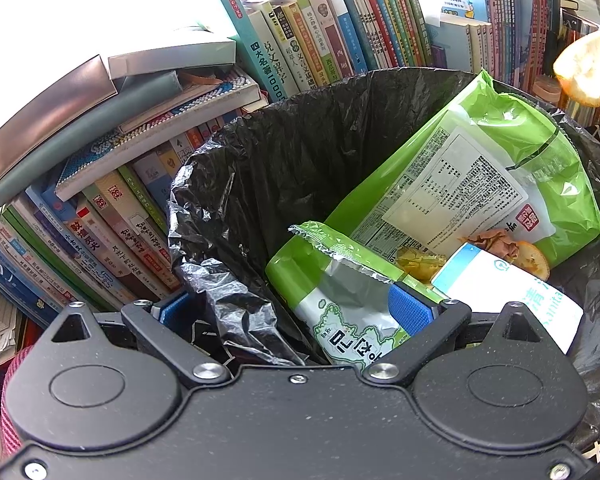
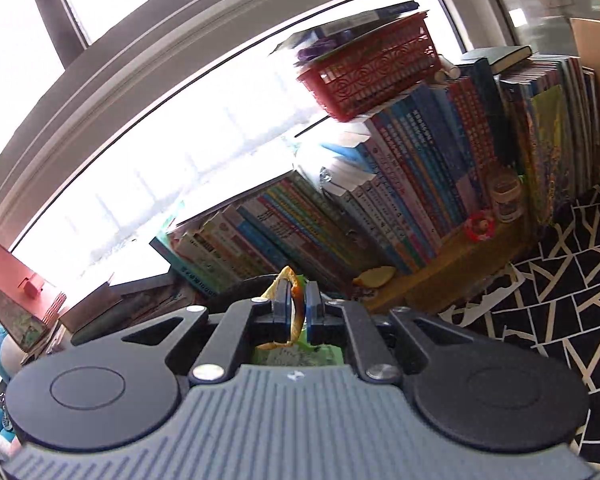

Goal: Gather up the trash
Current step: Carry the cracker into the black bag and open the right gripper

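Note:
A bin lined with a black bag [image 1: 284,152] holds a large green snack bag [image 1: 480,160], a smaller green packet [image 1: 340,280], a white tissue pack [image 1: 508,284] and peel scraps [image 1: 532,258]. My left gripper [image 1: 292,308] is open above the bin's near rim, with crumpled bag plastic between its blue pads [image 1: 410,308]. My right gripper [image 2: 298,304] is shut on a strip of orange peel [image 2: 296,320]. That peel [image 1: 588,68] hangs at the bin's far right edge. Another yellow peel [image 2: 374,276] lies on the wooden shelf.
Rows and stacks of books [image 1: 320,40] stand close behind and left of the bin. A red basket [image 2: 372,76] sits on top of the books, and a small jar [image 2: 506,196] stands on the shelf. A black-and-white patterned cloth [image 2: 560,280] lies to the right.

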